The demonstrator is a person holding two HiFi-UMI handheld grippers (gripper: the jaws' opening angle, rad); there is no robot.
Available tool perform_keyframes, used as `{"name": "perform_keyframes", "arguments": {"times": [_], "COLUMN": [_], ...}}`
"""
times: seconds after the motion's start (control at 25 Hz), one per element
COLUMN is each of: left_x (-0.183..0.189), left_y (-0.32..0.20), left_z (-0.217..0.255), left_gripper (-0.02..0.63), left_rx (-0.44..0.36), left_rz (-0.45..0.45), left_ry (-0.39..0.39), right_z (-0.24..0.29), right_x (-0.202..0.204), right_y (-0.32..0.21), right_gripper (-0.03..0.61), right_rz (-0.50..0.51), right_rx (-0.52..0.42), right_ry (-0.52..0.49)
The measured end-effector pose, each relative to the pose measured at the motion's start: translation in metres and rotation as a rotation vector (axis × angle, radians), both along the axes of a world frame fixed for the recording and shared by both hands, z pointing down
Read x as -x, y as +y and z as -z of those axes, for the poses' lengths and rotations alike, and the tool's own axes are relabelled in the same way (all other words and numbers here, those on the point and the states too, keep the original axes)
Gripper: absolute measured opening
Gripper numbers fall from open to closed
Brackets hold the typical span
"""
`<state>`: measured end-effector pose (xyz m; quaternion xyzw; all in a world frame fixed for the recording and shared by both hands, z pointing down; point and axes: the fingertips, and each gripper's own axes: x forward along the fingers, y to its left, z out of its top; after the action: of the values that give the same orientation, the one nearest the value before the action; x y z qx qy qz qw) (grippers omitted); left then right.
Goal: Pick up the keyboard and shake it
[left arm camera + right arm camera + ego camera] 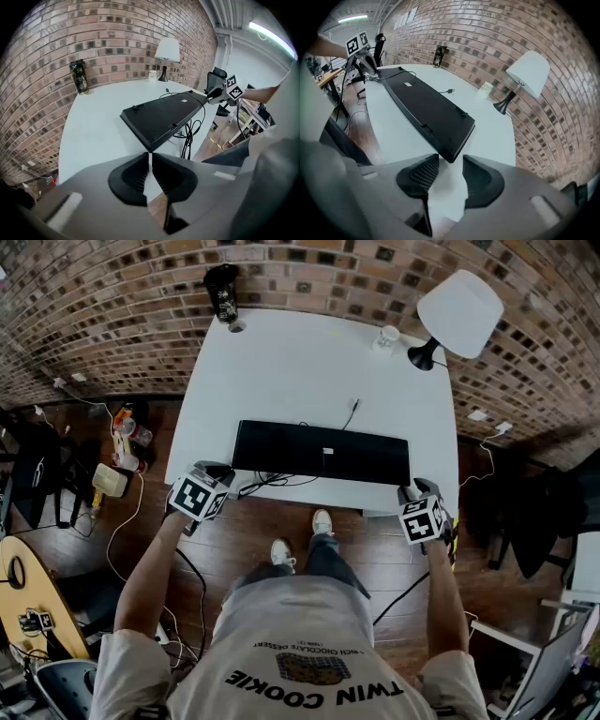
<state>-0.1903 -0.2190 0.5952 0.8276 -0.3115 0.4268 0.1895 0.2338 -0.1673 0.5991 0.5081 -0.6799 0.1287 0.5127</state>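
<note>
A black keyboard [319, 451] lies bottom side up near the front edge of the white table [281, 371]. My left gripper [221, 476] is at its front left corner. In the left gripper view the jaws [150, 158] are shut to a thin slit, with the keyboard [161, 117] corner meeting the tips and nothing seen between the pads. My right gripper [412, 495] is at the right end. In the right gripper view it [451, 161] stands open, the keyboard [424, 110] corner reaching in between the fingertips without touching the pads.
The keyboard's cable [272, 482] loops over the table's front edge. At the back stand a black can [223, 292], a small white cup [387, 336] and a white lamp [459, 315]. Bags and bottles [127, 442] clutter the floor on the left.
</note>
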Motion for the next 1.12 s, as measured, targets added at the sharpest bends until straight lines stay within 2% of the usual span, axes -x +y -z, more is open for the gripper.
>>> {"name": "perform_keyframes", "arguments": {"times": [0.24,0.56,0.8,0.96,1.12], "left_x": [-0.001,-0.016,-0.061,-0.109,-0.156], "left_y": [0.0,0.009,0.039,0.072,0.107], "left_z": [0.007,0.031,0.049,0.06,0.071], "left_gripper": [0.026,0.006,0.006,0.006,0.006], "left_rx": [-0.035,-0.106,-0.152,-0.168,-0.186], "left_rz": [0.047,0.13,0.156,0.15,0.159], "left_ry": [0.024,0.064,0.091,0.13,0.185], "right_z": [0.013,0.036,0.051,0.063,0.078], "right_x": [0.007,0.034,0.048,0.059,0.069], "right_y": [0.011,0.019,0.035,0.059,0.086], "right_gripper": [0.158,0.158,0.158,0.155,0.123], "right_rz": [-0.082,-0.096,-0.124,-0.12,-0.097], "right_rx": [-0.027,-0.073,-0.11,-0.116,-0.135], "right_ry": [-0.109,-0.292,-0.444,-0.558,-0.653]}}
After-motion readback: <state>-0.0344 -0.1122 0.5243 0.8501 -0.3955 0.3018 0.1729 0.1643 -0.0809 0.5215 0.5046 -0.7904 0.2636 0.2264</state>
